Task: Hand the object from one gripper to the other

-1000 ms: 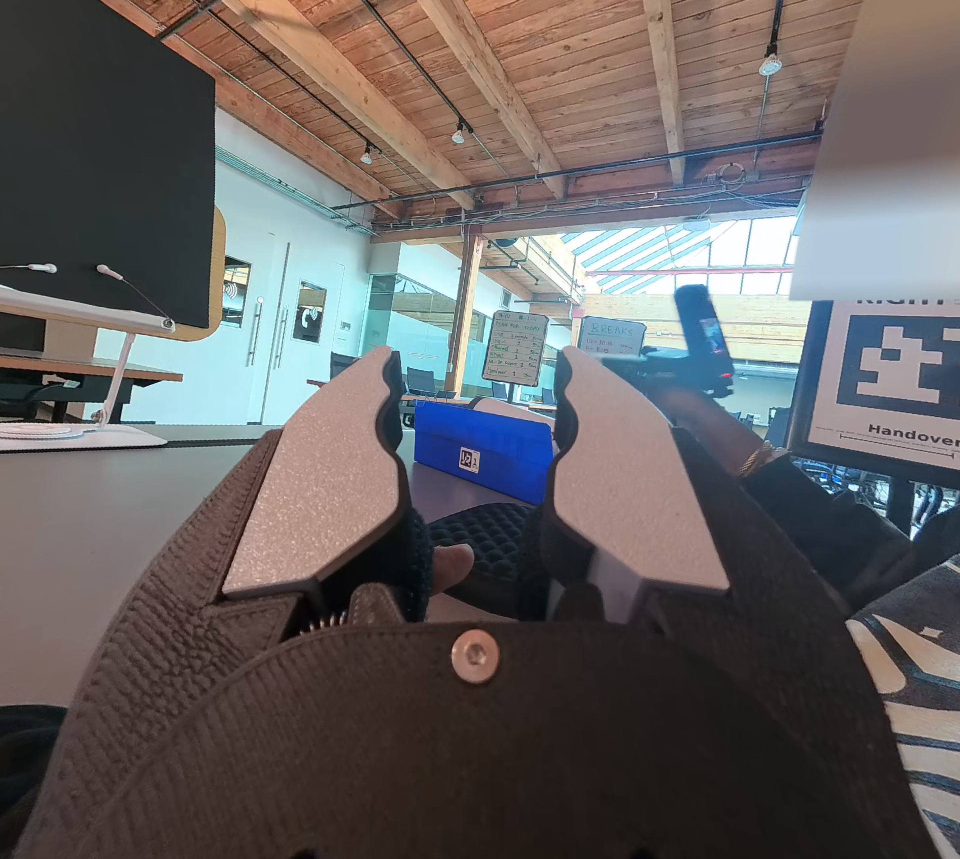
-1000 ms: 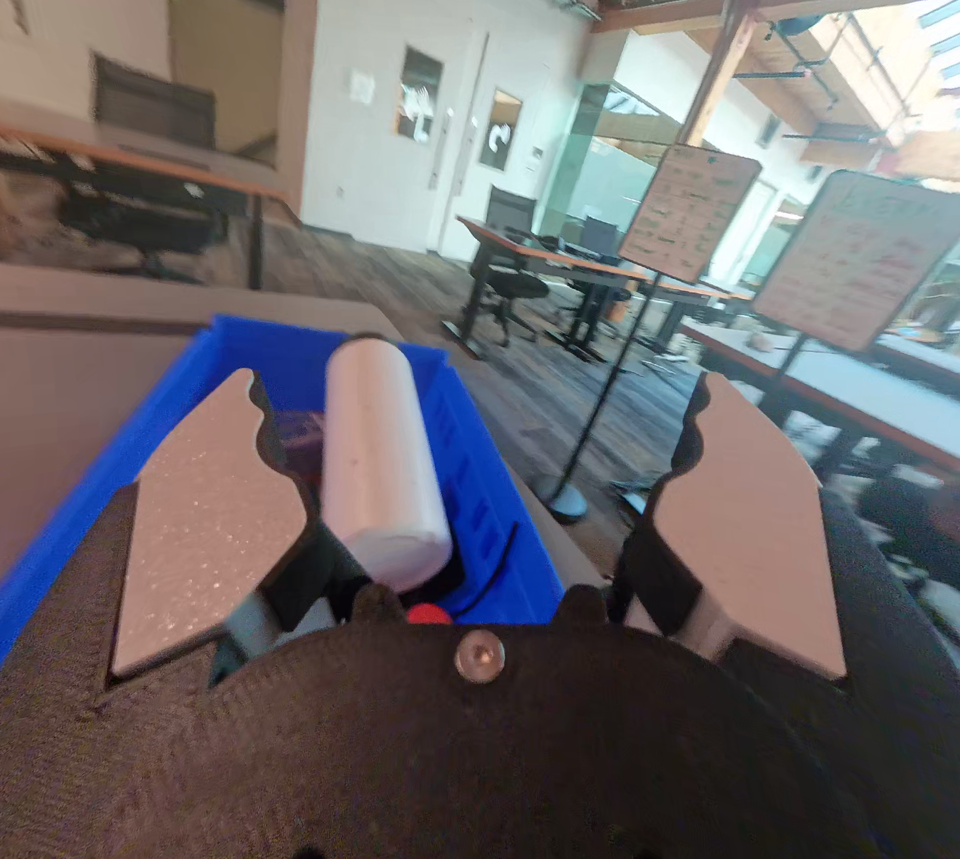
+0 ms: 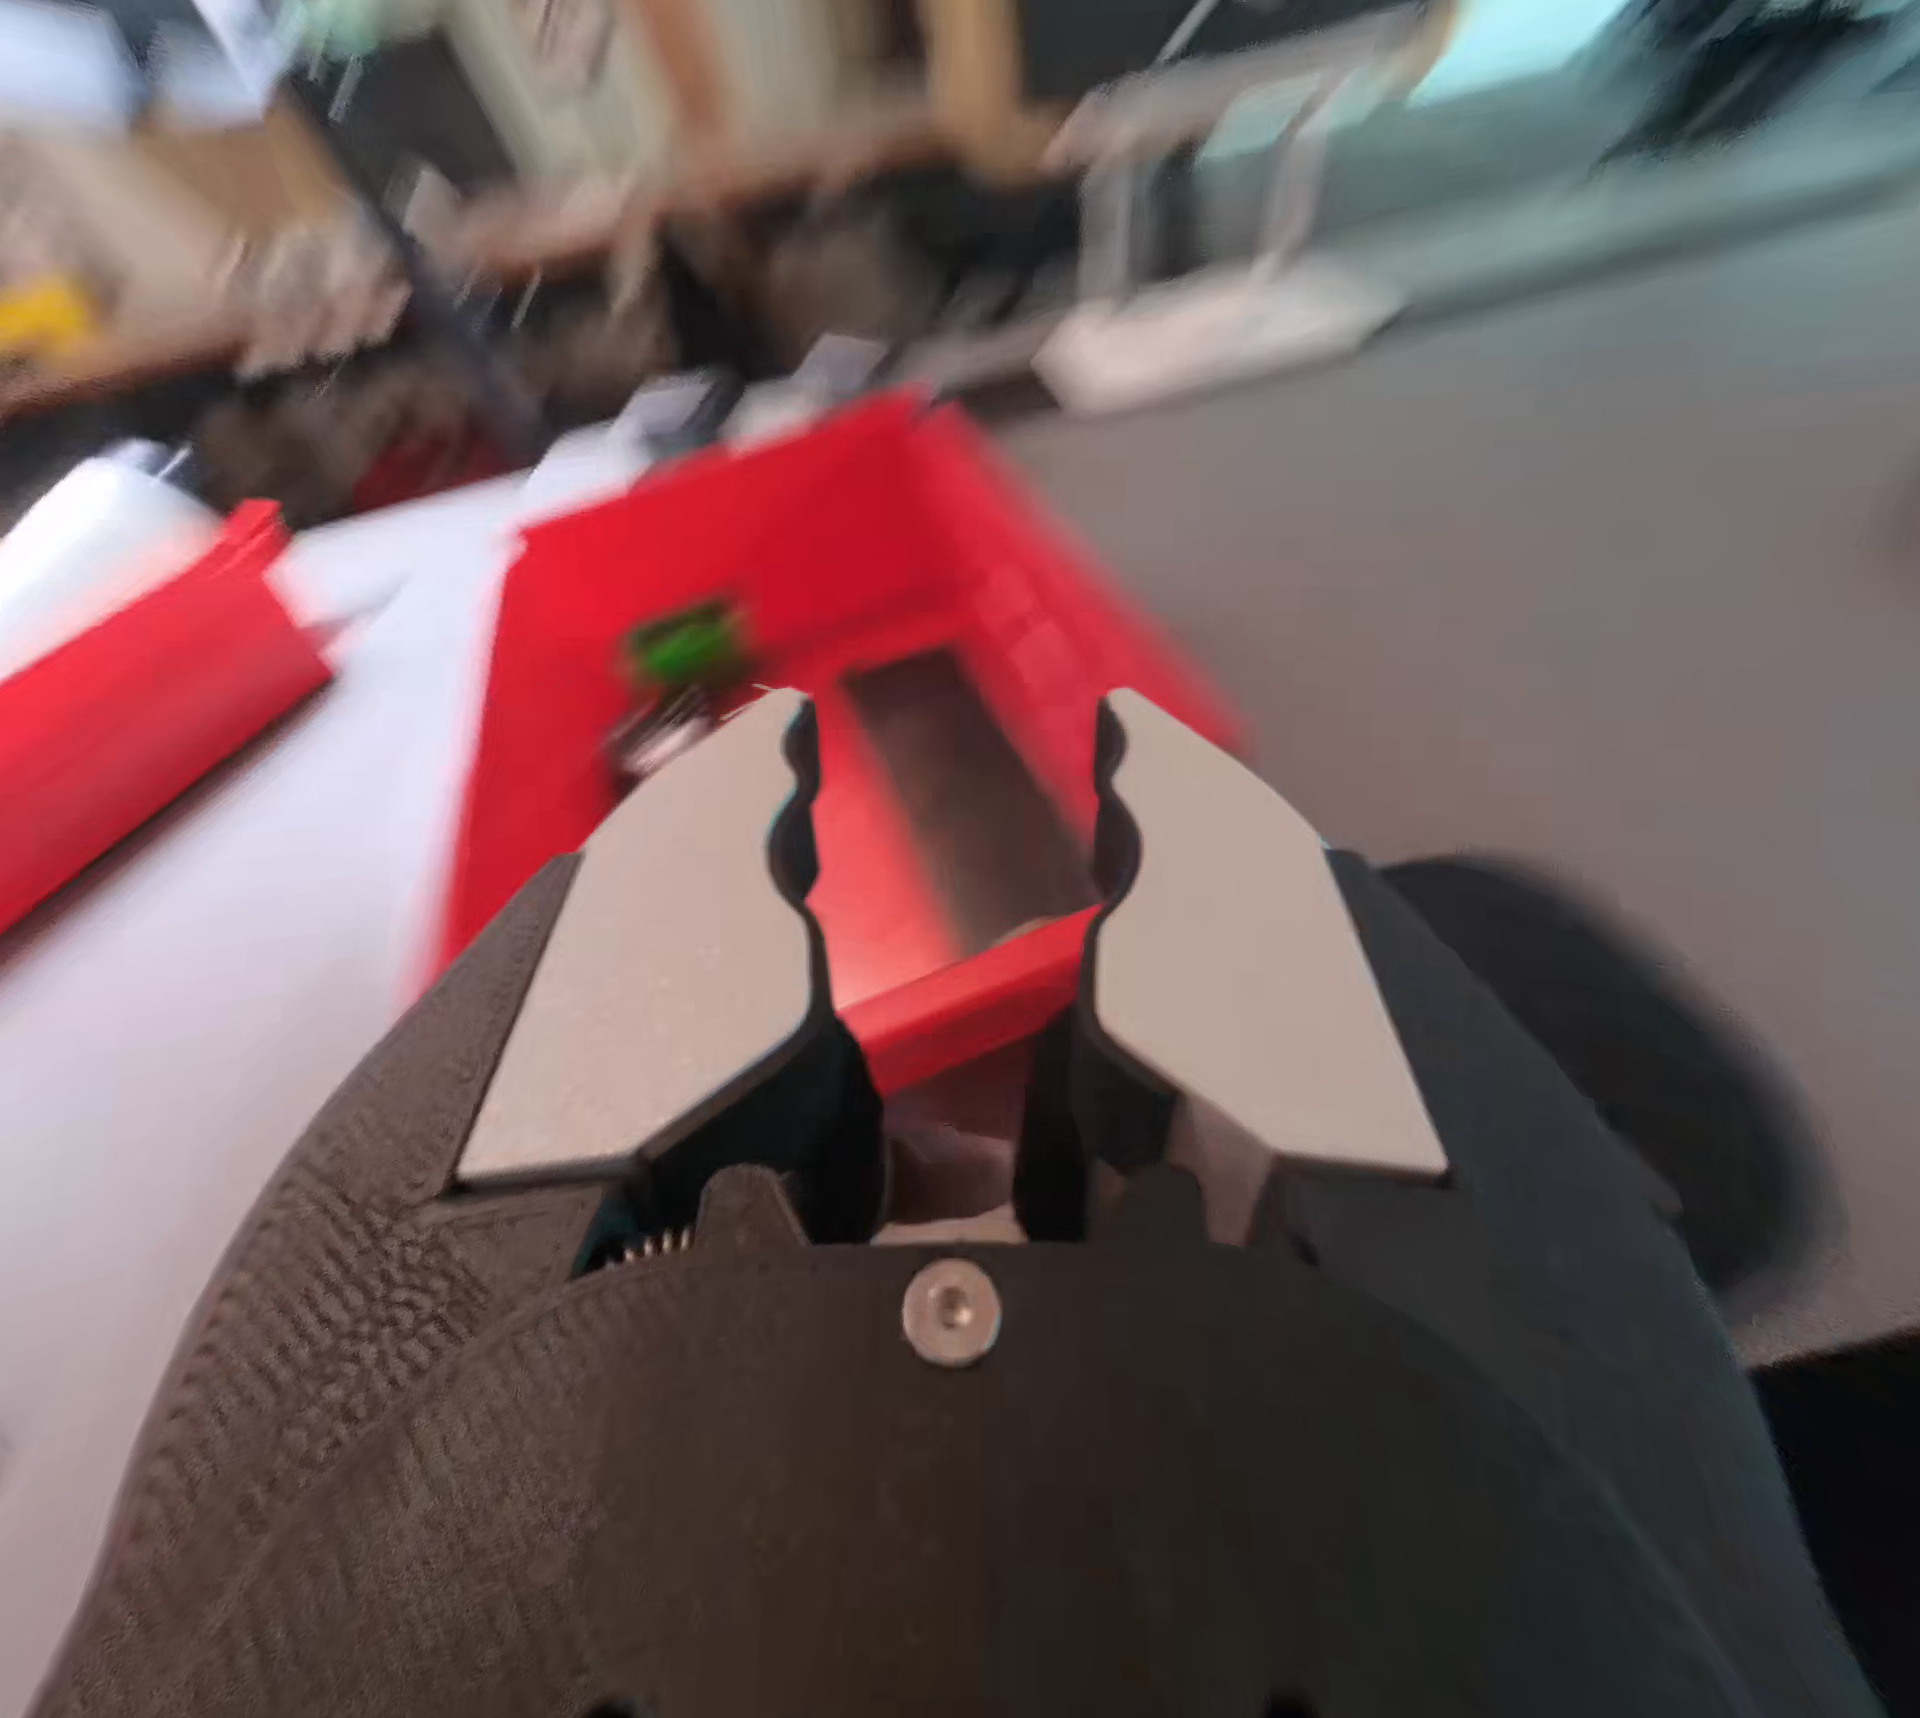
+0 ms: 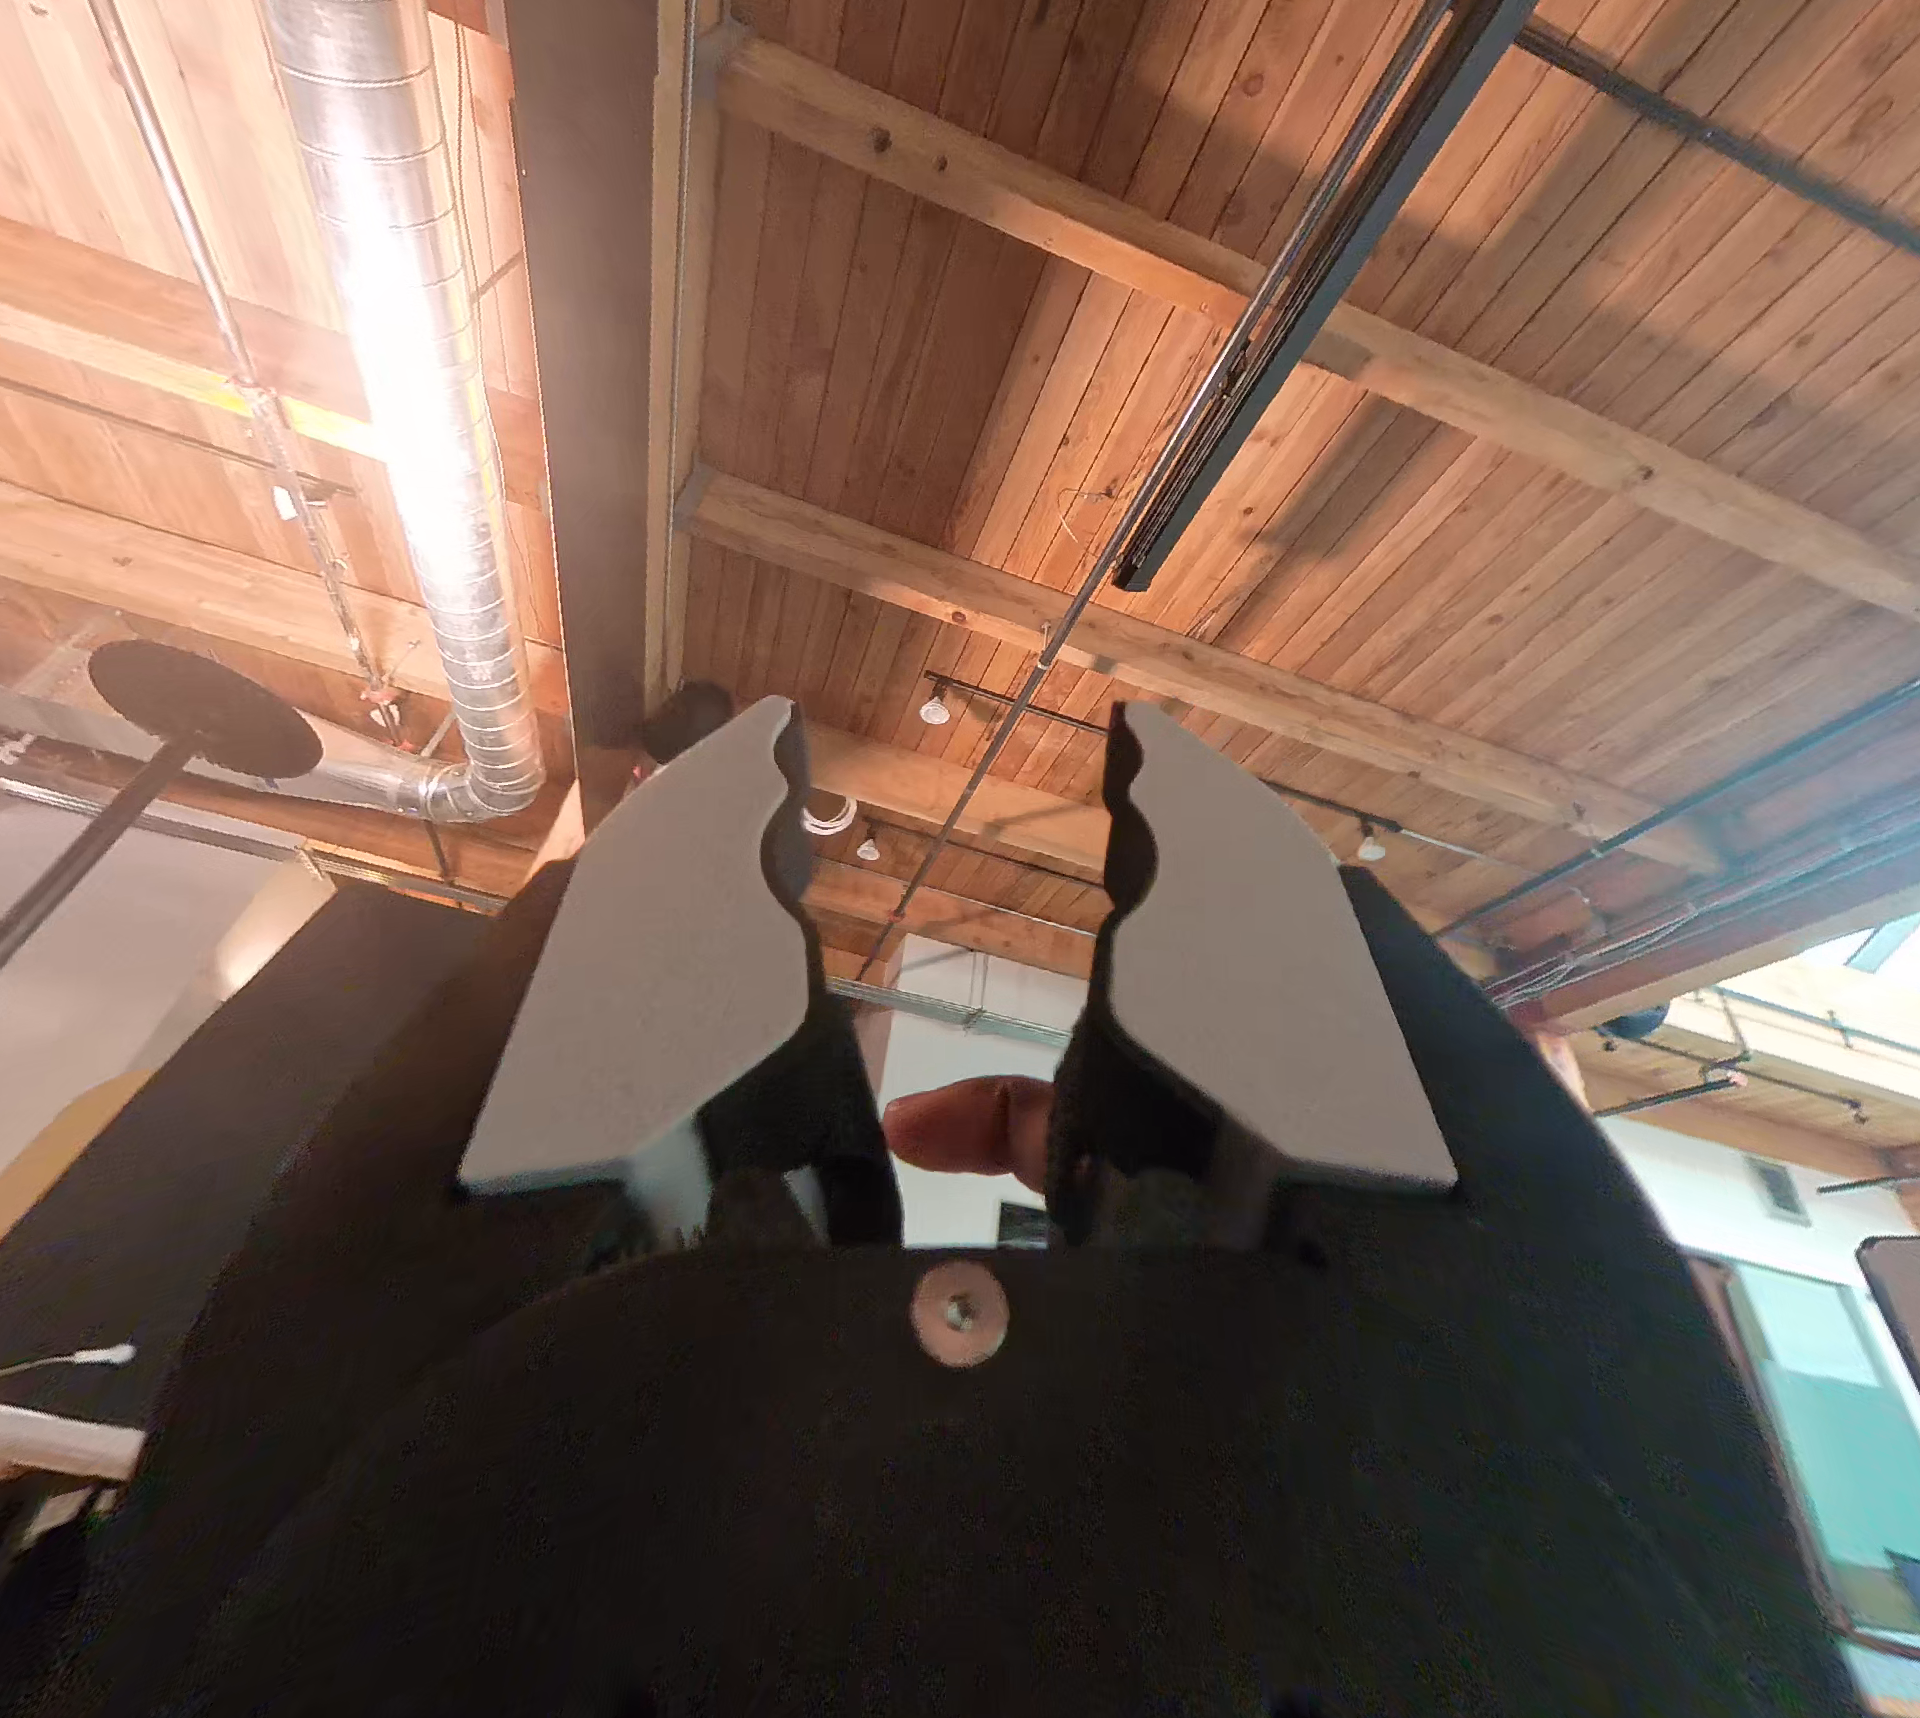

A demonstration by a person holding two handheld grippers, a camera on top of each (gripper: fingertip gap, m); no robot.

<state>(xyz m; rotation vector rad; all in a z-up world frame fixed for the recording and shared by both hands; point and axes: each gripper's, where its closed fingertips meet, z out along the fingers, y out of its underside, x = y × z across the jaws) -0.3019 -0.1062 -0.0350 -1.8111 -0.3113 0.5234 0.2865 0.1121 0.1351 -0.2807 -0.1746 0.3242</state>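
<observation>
The left wrist view is blurred by motion. My left gripper [image 3: 956, 712] is open and empty, its fingertips over the near end of a red bin [image 3: 997, 525] on a pale table. In the bin lie a small green object [image 3: 686, 645] at the left and a long grey item [image 3: 956, 785] in the middle. My right gripper [image 4: 956, 718] is open and empty and points up at the wooden ceiling [image 4: 1247, 214]. A person's fingertip [image 4: 966, 1133] shows low between its fingers. Neither gripper shows in the other's view.
A second red bin [image 3: 135, 692] lies to the left of the first on the table. A black round thing [image 3: 1610, 1045] sits at the right, near the table's edge. Blurred desks and stands fill the background. A metal duct [image 4: 384, 297] and a light rail [image 4: 1299, 297] cross the ceiling. My right fingertips sit around 65 cm from my left ones.
The left gripper has swung from looking across the table at a blue bin to over a red bin. The right gripper has tipped up from the blue bin to the ceiling, its jaws narrower.
</observation>
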